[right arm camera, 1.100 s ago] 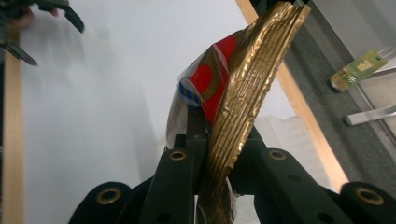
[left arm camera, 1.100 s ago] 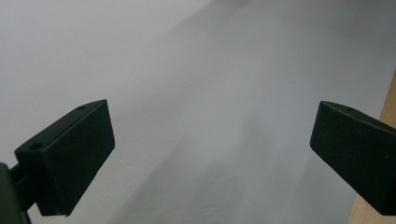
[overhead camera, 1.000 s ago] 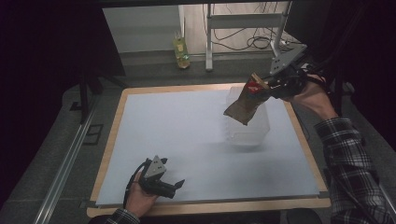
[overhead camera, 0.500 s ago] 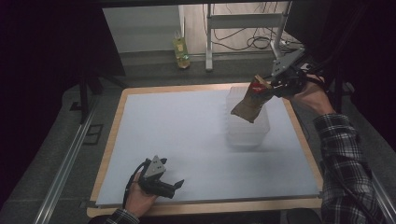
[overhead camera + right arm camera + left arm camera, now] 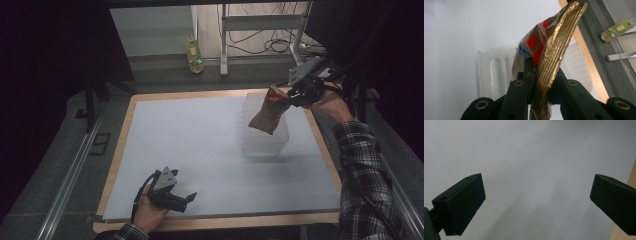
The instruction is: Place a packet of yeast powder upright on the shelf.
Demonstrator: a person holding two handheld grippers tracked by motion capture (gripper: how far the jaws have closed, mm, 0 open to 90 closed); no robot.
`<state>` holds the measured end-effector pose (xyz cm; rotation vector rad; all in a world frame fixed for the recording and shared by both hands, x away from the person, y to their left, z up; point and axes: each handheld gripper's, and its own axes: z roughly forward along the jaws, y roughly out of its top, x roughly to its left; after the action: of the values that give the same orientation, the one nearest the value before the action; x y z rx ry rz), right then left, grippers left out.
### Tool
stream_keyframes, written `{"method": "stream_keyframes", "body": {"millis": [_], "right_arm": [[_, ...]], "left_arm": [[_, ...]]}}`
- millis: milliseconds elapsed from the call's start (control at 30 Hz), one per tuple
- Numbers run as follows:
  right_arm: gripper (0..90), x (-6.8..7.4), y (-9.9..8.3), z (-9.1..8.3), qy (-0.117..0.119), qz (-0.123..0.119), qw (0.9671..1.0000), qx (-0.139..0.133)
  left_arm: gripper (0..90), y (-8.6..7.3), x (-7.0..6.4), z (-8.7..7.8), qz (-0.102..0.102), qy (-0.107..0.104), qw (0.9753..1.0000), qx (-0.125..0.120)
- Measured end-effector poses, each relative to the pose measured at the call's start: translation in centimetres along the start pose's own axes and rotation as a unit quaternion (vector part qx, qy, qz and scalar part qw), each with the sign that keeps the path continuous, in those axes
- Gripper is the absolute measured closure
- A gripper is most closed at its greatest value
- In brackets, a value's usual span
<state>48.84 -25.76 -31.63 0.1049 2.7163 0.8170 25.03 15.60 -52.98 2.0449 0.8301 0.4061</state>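
My right gripper (image 5: 289,95) is shut on the crimped top edge of a gold snack bag (image 5: 269,113) with red print, which hangs over a clear plastic container (image 5: 265,137) at the table's far right. In the right gripper view the bag's (image 5: 554,55) seam is pinched between the black jaws, with the container (image 5: 496,72) below. My left gripper (image 5: 186,200) rests low near the table's front edge, left of centre. Its jaws are spread wide in the left gripper view, and there is only the grey mat (image 5: 529,170) between them.
A grey mat (image 5: 190,140) covers the table, framed by a wooden edge (image 5: 120,150). Beyond the far edge a yellow-green bottle (image 5: 194,52) stands on the floor near metal legs and cables. A small circuit board (image 5: 617,28) lies off the table's right side.
My right gripper has carried the bag a little further right and lower over the clear container. The left gripper has stayed put.
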Motion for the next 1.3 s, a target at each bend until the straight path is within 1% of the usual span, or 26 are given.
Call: {"method": "stream_keyframes", "body": {"millis": [67,100,167,300,333,433,467,533,600,633,767,800,900,1100,1133,1233,1300], "right_arm": [[80.3,-0.1,0.2,-0.2,-0.001,0.001,1.0,0.0],[80.3,-0.1,0.3,-0.3,-0.005,-0.005,1.0,0.004],[80.3,-0.2,0.6,-0.5,-0.009,-0.007,0.9999,0.006],[80.3,-0.5,1.1,-1.0,-0.016,-0.01,0.9998,0.001],[80.3,-0.6,1.2,-0.9,-0.008,-0.009,0.9999,0.0],[80.3,-0.7,1.0,-0.1,0.009,-0.014,0.9997,0.015],[80.3,-0.6,0.9,0.2,0.011,-0.015,0.9996,0.019],[80.3,-0.6,0.7,0.4,0.014,-0.015,0.9997,0.011],[80.4,-0.6,0.6,0.4,0.017,-0.015,0.9997,0.009],[80.4,-0.5,0.7,0.5,0.021,-0.018,0.9996,0.007],[80.5,-0.3,0.9,0.9,0.024,-0.025,0.9994,0.005],[80.5,-0.2,1.1,1.0,0.029,-0.027,0.9992,0.002],[80.4,0.0,1.6,1.6,0.033,-0.033,0.9989,0.0],[80.4,0.3,3.1,3.3,0.051,-0.047,0.9976,-0.001],[80.5,0.3,3.3,3.6,0.049,-0.048,0.9977,0.001],[80.7,0.3,3.9,4.4,0.056,-0.052,0.9971,0.003],[80.8,0.4,4.1,4.8,0.057,-0.053,0.997,0.005]], "left_arm": [[0.0,0.0,0.0,0.0,0.0,0.0,1.0,0.0],[0.0,0.0,0.0,0.0,0.0,0.0,1.0,0.001],[0.0,0.0,0.0,0.0,0.0,0.0,1.0,0.0],[0.0,0.0,0.0,0.0,0.001,0.001,1.0,0.0],[0.0,0.0,0.0,0.0,0.0,0.0,1.0,0.001],[0.0,0.0,0.0,0.0,0.0,0.0,1.0,0.003],[0.0,0.0,0.0,0.0,0.0,-0.001,1.0,0.003],[0.0,-0.1,0.0,-0.1,-0.001,-0.001,1.0,0.003],[0.0,0.0,0.0,0.0,-0.001,-0.001,1.0,0.003],[0.0,0.0,0.0,0.0,-0.001,-0.001,1.0,0.003],[0.0,0.0,0.0,0.0,0.001,-0.001,1.0,0.004],[0.0,0.0,0.0,0.0,0.001,-0.001,1.0,0.004],[0.0,0.0,-0.1,0.0,0.0,-0.001,1.0,0.004],[0.0,-0.1,0.0,-0.1,0.0,-0.001,1.0,0.005],[0.0,-0.1,0.0,-0.2,0.0,-0.001,1.0,0.004],[0.0,-0.1,0.1,-0.2,-0.001,-0.001,1.0,0.003],[0.0,-0.1,0.1,-0.3,-0.001,-0.001,1.0,0.003]]}}
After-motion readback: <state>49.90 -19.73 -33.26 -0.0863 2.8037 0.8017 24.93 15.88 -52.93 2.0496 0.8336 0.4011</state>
